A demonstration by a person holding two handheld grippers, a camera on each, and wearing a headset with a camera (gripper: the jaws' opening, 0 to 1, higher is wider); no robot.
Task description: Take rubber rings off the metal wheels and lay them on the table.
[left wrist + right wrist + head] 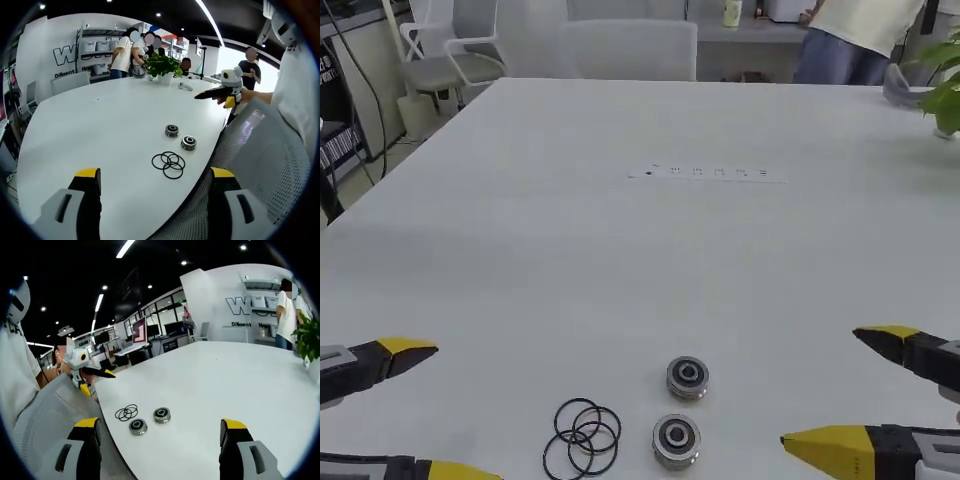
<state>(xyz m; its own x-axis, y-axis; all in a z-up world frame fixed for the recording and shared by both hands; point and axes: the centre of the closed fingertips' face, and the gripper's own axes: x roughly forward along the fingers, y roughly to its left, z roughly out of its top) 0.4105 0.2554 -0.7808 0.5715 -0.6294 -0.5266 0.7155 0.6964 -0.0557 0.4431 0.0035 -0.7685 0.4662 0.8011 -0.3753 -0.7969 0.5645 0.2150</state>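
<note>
Wide-open and empty, left hand-held gripper (432,410) and right hand-held gripper (828,388) are flanking the wheels (688,375) and rings (582,437) lying loose on the table (620,260), probably stripping done.

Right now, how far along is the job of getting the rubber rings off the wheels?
Done: several black rubber rings lie overlapping on the table beside the two metal wheels. In hand: nothing; the left tongs and right tongs are open, off to either side. Left: unclear, since I cannot tell whether either wheel carries another ring.
</note>
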